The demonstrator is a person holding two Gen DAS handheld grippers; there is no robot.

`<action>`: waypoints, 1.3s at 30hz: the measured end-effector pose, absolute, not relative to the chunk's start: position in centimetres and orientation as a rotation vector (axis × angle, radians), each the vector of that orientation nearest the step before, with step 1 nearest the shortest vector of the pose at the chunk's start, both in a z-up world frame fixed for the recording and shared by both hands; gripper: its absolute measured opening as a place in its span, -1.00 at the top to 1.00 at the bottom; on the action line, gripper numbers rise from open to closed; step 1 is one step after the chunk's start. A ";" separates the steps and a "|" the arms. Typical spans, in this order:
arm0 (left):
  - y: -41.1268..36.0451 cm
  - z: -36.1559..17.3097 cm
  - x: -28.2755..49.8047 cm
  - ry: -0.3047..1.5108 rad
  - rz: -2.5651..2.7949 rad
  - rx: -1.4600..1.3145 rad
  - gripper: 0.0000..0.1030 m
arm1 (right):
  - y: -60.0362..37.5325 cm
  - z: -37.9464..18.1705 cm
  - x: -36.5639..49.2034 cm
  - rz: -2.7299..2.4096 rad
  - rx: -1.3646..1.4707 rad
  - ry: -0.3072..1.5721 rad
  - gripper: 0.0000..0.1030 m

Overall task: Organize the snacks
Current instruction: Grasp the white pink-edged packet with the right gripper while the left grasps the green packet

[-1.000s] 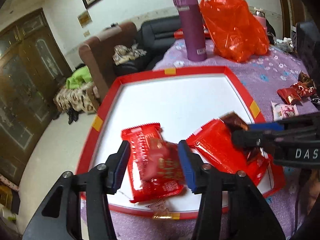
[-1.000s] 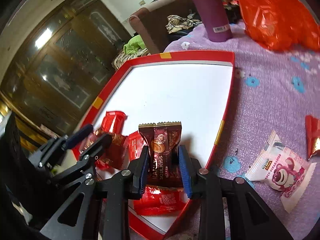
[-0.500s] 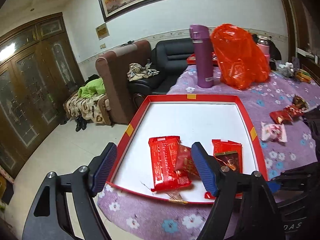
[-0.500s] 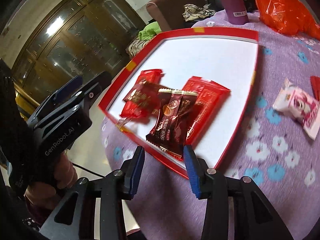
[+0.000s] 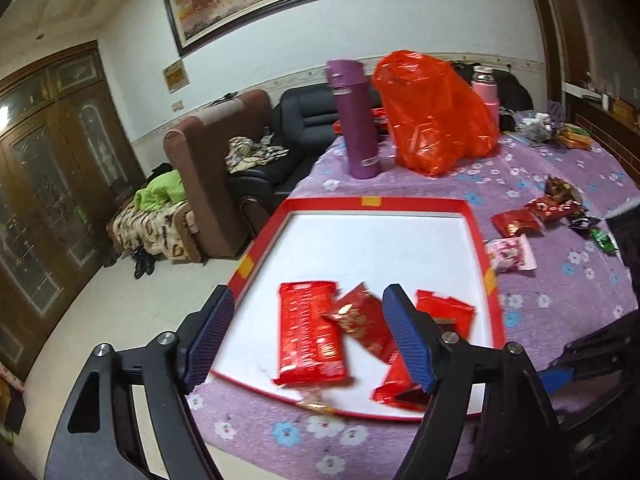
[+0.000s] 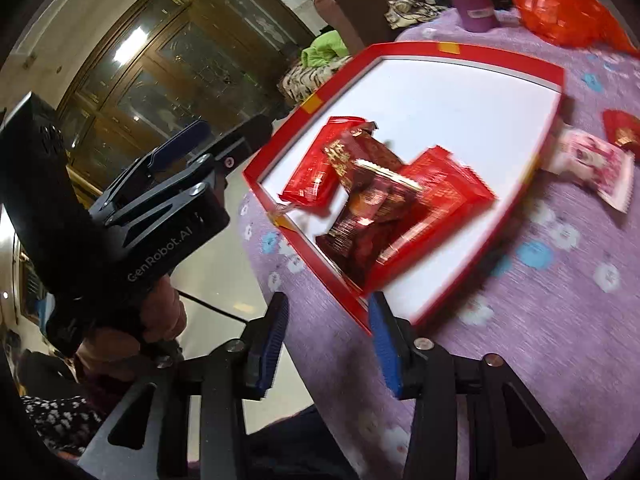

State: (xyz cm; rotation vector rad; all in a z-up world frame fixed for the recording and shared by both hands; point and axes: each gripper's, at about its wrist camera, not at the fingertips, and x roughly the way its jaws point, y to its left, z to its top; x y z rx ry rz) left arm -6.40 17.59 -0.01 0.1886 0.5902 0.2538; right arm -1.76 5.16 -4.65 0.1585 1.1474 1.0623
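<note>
A red-rimmed white tray (image 5: 476,232) (image 6: 552,76) lies on the purple flowered table. Inside it lie a large red snack pack (image 5: 308,332) (image 6: 316,168), a smaller red pack (image 5: 360,324), another red pack (image 5: 448,308) (image 6: 444,196) and a dark brown pack (image 6: 368,216) on top. My left gripper (image 5: 308,340) is open and empty, raised above the tray's near edge. My right gripper (image 6: 326,344) is open and empty, off the tray's near corner. The left gripper (image 6: 188,172) also shows in the right wrist view.
Loose snacks lie right of the tray: a pink-white pack (image 5: 512,252) (image 6: 592,164), red packs (image 5: 516,222) and several small ones (image 5: 560,200). A purple flask (image 5: 354,120) and an orange plastic bag (image 5: 436,116) stand at the table's far side. Sofas and floor lie left.
Both grippers opened, let go of their packs in the tray, and pulled back and up. The brown pack now lies on the red packs.
</note>
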 end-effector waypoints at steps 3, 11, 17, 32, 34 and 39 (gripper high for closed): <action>15.5 0.2 -6.1 0.588 0.182 0.210 -0.56 | 1.5 -3.7 -1.3 1.053 0.217 1.091 0.03; 8.5 -0.6 -4.5 0.611 -0.029 0.317 -0.61 | -17.8 -2.8 1.6 0.496 0.382 0.920 -0.16; 4.7 -1.6 -2.1 0.641 -0.134 0.455 -0.61 | -25.2 -2.3 3.1 0.178 0.323 0.854 -0.17; 5.0 -6.3 2.3 0.916 -0.320 0.351 -0.60 | -21.6 -6.2 6.3 0.208 0.246 0.961 0.31; 6.1 -7.1 3.2 0.948 -0.278 0.318 -0.60 | -21.3 -6.2 6.6 0.212 0.238 0.964 0.31; 8.6 -7.1 4.3 0.974 -0.236 0.198 -0.60 | -21.4 -6.4 7.8 0.257 0.295 0.986 0.40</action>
